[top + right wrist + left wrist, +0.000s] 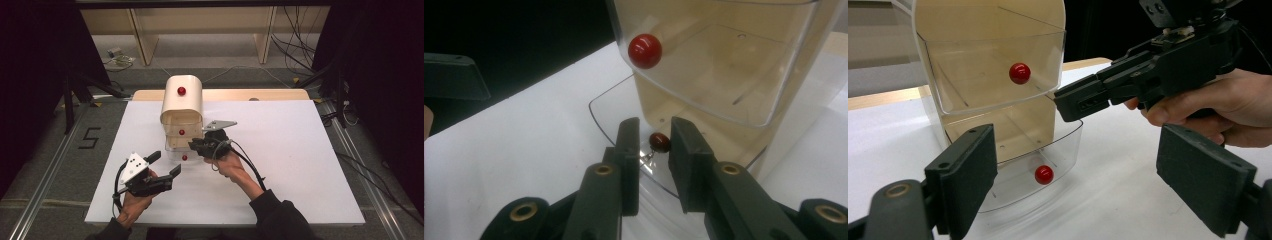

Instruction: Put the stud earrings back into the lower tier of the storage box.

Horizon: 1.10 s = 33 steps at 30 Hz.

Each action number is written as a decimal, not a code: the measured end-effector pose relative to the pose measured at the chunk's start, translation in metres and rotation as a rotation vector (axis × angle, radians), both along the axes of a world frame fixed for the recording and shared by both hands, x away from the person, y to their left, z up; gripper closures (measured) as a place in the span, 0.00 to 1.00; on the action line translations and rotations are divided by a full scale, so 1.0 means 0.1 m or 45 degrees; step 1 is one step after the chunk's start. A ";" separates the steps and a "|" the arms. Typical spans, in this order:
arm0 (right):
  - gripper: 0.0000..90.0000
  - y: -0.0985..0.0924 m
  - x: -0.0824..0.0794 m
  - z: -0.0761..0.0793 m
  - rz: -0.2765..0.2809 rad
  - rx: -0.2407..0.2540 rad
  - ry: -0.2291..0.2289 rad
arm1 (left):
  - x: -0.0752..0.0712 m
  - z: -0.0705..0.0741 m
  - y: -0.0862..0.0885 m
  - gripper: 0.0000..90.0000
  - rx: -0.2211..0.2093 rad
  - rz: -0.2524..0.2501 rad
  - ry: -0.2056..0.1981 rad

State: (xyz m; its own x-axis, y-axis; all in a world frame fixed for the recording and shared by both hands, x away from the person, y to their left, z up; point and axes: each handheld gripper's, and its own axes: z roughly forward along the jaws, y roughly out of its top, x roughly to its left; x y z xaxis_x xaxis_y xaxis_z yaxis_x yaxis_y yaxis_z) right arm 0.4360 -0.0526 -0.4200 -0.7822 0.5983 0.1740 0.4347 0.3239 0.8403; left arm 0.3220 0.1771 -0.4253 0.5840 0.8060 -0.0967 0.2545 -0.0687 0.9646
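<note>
Your right gripper [654, 145] has its flat black jaws drawn narrow with a slit between them, tips at the rim of the pulled-out bottom drawer [609, 112], pointing at its round red knob [659, 142]; I cannot tell whether the pads touch it. The cabinet [182, 102] is cream with a rounded top and clear plastic drawers; three glossy red knobs are visible in the high view, one of them on the middle drawer [993, 70]. Your left gripper [167, 164] stands well apart on the white table [300, 150], jaws spread wide, holding nothing.
</note>
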 end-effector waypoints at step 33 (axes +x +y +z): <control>0.54 -0.29 -0.11 0.14 0.049 0.004 0.004 | 0.00 0.00 0.00 0.18 -0.006 0.001 0.001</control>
State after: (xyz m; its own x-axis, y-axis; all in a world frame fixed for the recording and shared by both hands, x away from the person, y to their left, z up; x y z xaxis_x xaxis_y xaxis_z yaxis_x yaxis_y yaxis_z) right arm 0.4248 -0.0816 -0.4063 -0.8039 0.5673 0.1786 0.4249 0.3376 0.8399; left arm 0.3217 0.1775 -0.4249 0.5832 0.8060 -0.1011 0.2552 -0.0636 0.9648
